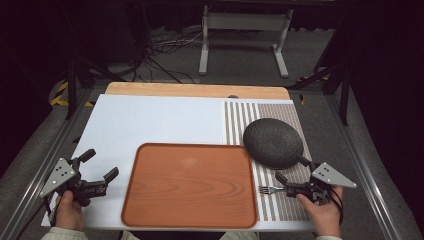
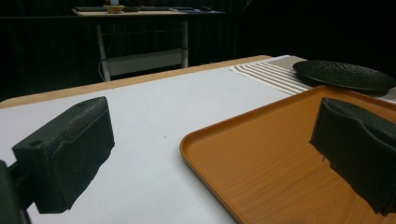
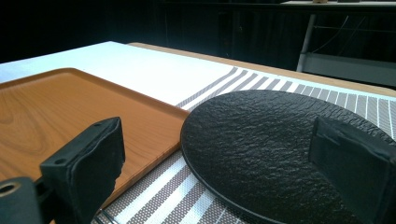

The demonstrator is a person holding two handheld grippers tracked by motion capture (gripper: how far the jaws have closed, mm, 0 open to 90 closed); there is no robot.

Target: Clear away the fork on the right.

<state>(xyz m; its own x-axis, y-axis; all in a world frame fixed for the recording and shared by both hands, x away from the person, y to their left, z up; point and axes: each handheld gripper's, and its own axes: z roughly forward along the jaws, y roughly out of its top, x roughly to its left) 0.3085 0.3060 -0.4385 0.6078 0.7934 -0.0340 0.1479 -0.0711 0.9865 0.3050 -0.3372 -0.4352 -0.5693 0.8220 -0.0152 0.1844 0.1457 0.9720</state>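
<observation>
The fork (image 1: 271, 189) lies on the striped placemat (image 1: 280, 125), just right of the wooden tray (image 1: 190, 185) and just in front of the black plate (image 1: 273, 142), its tines toward the tray and its handle running toward my right gripper (image 1: 289, 175). That gripper sits right at the handle's end with its fingers (image 3: 86, 158) spread wide and holding nothing. In the right gripper view they frame the black plate, with the tray's edge at the left.

The plate, dark and rough-surfaced, rests on the placemat with its rim just beside the tray's far right corner. The tray is bare and lies flat in the middle of the white worktop (image 1: 150, 120).

My left gripper (image 1: 99, 165) waits over the white worktop just left of the tray, fingers (image 2: 70, 149) also spread wide and empty. In the left gripper view they straddle the tray's near corner.

I take the fork for the likely next pick, and it looks awkward. It is thin and flat on a woven mat, so my blunt pads may slide over it or push it along instead of closing on it. If I come in too low, I could drag the placemat and shift the plate. The plate's rim also sits close to my upper finger, and a careless swing might knock it against the tray.
</observation>
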